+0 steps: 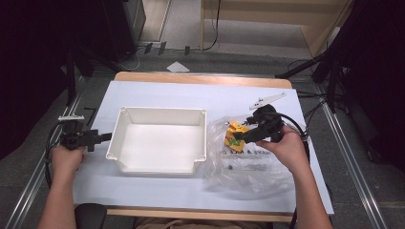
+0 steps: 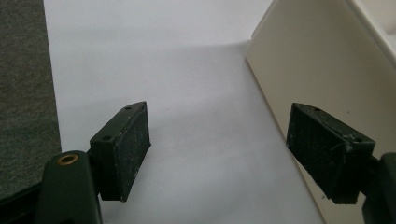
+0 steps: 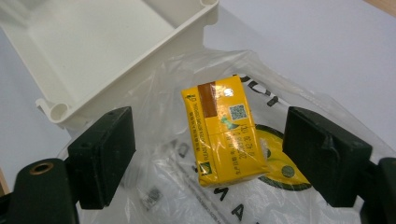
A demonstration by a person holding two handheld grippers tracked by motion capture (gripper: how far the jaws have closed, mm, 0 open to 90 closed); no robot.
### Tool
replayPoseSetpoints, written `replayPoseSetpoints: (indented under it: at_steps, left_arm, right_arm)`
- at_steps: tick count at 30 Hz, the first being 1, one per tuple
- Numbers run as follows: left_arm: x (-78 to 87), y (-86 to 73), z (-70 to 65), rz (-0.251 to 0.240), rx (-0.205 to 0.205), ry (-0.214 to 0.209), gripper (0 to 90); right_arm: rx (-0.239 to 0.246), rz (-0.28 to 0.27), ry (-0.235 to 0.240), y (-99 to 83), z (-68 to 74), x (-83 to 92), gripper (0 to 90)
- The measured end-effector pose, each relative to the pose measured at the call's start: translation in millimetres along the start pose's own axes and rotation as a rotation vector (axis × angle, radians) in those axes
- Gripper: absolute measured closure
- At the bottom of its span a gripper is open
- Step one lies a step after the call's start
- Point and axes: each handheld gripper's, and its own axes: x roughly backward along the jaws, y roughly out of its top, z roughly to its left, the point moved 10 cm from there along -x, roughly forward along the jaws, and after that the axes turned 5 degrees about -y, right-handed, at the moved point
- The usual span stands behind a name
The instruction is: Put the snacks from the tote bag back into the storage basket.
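A yellow packet (image 1: 236, 132) (image 3: 225, 130) lies on a clear plastic bag (image 1: 243, 160) (image 3: 261, 186) to the right of a white bin (image 1: 160, 140) (image 3: 116, 42). My right gripper (image 1: 239, 137) (image 3: 210, 156) hovers over the packet, open, with one jaw on each side of it and a gap to both. My left gripper (image 1: 107, 137) (image 2: 219, 149) is open beside the bin's left wall (image 2: 317, 65), low over the white tabletop, with nothing between its jaws.
The bin holds nothing. A white flat bracket (image 1: 266, 100) lies on the table (image 1: 157, 90) behind the right hand. Black stands and cables (image 1: 305, 67) crowd the floor past the table's right and left edges.
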Motion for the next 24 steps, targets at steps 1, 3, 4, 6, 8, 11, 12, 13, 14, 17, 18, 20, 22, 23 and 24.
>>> replayPoseSetpoints:
  at_steps: [1, 3, 4, 6, 8, 11, 12, 13, 14, 17, 18, 20, 22, 23, 24]
  left_arm:
    - [0.1, 0.0, 0.1, 0.000, 0.000, 0.000, 22.8]
    - [0.2, -0.1, 0.0, 0.002, 0.000, 0.000, 22.8]
    - [0.1, -0.1, -0.1, 0.002, 0.000, 0.001, 22.8]
    - [-0.1, -0.1, -0.2, 0.001, 0.000, 0.000, 22.8]
    - [-0.2, -0.1, -0.2, 0.001, 0.000, -0.001, 22.8]
    - [-0.1, 0.0, -0.1, 0.000, 0.000, 0.000, 22.8]
    - [-0.1, -0.1, 0.0, 0.001, 0.000, 0.000, 22.7]
    - [-0.2, -0.1, 0.1, 0.001, 0.000, 0.001, 22.8]
    - [-0.3, -0.1, 0.1, 0.001, 0.000, 0.001, 22.8]
    - [-0.2, -0.3, -0.2, 0.003, 0.000, 0.000, 22.7]
    - [-0.3, -0.2, -0.3, 0.001, 0.001, -0.001, 22.8]
    - [-0.1, -0.1, -0.1, 0.001, 0.000, 0.000, 22.8]
    - [0.0, 0.0, -0.1, 0.000, 0.000, 0.000, 22.7]
    - [-0.1, 0.0, -0.2, 0.001, 0.000, -0.001, 22.7]
    - [-0.2, -0.1, -0.4, 0.001, 0.001, -0.001, 22.8]
  right_arm:
    - [0.003, 0.003, 0.000, -0.2, 0.6, -0.9, 18.5]
    - [0.007, 0.009, 0.000, -0.7, 1.6, -3.1, 18.7]
    - [0.015, 0.012, -0.003, -1.2, 1.3, -4.6, 18.7]
    - [0.015, 0.030, -0.014, -3.6, 1.0, -7.2, 18.8]
    - [0.013, 0.044, -0.017, -5.9, 1.0, -10.4, 18.9]
    - [0.016, 0.056, -0.019, -8.4, 0.4, -15.3, 19.8]
    - [0.024, 0.056, -0.022, -8.6, 0.3, -16.3, 20.1]
    - [0.029, 0.060, -0.024, -9.0, 1.1, -17.6, 20.5]
    - [0.034, 0.061, -0.030, -8.7, 1.4, -19.0, 20.8]
    - [0.034, 0.064, -0.037, -8.6, 2.6, -21.7, 21.3]
    - [0.035, 0.066, -0.041, -9.0, 2.3, -22.6, 21.6]
    - [0.029, 0.073, -0.043, -10.6, 2.0, -25.6, 22.3]
    - [0.027, 0.081, -0.041, -12.8, 1.7, -28.6, 23.1]
    - [0.033, 0.082, -0.042, -13.6, 1.2, -30.0, 23.6]
    - [0.032, 0.083, -0.043, -14.1, 1.2, -31.4, 24.4]
